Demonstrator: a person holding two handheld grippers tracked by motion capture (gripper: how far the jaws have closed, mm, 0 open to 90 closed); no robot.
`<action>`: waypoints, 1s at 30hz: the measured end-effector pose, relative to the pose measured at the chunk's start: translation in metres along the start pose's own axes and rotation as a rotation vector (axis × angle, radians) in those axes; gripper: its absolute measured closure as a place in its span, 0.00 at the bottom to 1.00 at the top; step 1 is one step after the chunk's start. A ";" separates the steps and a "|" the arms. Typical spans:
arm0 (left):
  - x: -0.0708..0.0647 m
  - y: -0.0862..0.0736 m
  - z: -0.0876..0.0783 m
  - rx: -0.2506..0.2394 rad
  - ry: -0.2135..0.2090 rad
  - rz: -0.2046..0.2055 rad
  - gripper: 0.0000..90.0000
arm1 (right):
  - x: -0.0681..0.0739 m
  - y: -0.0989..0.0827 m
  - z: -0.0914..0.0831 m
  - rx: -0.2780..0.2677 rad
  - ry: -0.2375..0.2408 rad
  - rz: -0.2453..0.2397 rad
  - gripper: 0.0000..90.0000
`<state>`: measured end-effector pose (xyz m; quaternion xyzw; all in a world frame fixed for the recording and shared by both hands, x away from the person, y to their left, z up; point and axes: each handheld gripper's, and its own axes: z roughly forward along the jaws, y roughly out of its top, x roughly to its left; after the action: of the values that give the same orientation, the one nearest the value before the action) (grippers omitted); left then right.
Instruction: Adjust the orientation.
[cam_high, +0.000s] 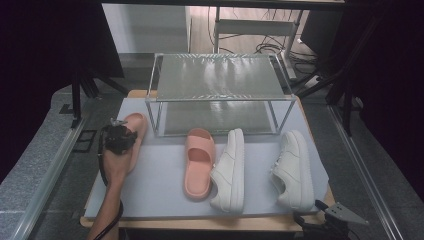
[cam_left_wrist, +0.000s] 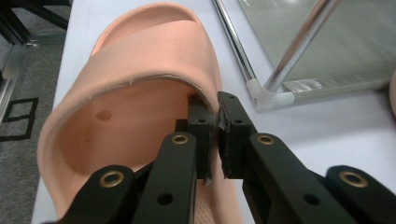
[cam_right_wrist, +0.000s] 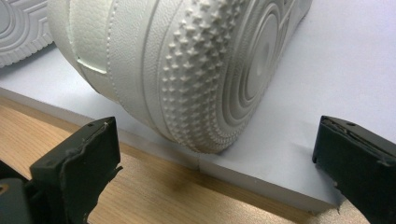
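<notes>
left gripper (cam_left_wrist: 218, 122) clamps pink slide (cam_left_wrist: 140, 93) strap edge | right gripper (cam_right_wrist: 217, 163) open wide beside white sneaker (cam_right_wrist: 187, 60)

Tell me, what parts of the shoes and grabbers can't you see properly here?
- Left slipper: in the high view the hand and left gripper cover its heel half.
- Right gripper: the high view's bottom edge cuts it off.
- Right sneaker: the right gripper view's top edge cuts it off.
- Left slipper's heel: left gripper view, hidden behind the black jaws.
</notes>
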<state>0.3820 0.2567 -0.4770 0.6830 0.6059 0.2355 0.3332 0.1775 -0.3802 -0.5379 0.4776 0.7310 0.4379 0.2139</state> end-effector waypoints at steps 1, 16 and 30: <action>0.000 -0.001 -0.004 -0.003 -0.001 0.011 0.94 | 0.000 0.000 0.000 0.001 -0.002 -0.002 0.01; -0.005 -0.014 -0.050 -0.031 -0.032 0.095 0.94 | 0.001 0.000 0.000 0.005 -0.009 -0.009 0.01; -0.016 -0.039 -0.092 -0.028 -0.083 0.166 0.94 | 0.002 0.000 0.001 0.009 -0.014 -0.014 0.01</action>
<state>0.2862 0.2582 -0.4433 0.7354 0.5295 0.2421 0.3467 0.1774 -0.3780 -0.5378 0.4765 0.7348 0.4296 0.2201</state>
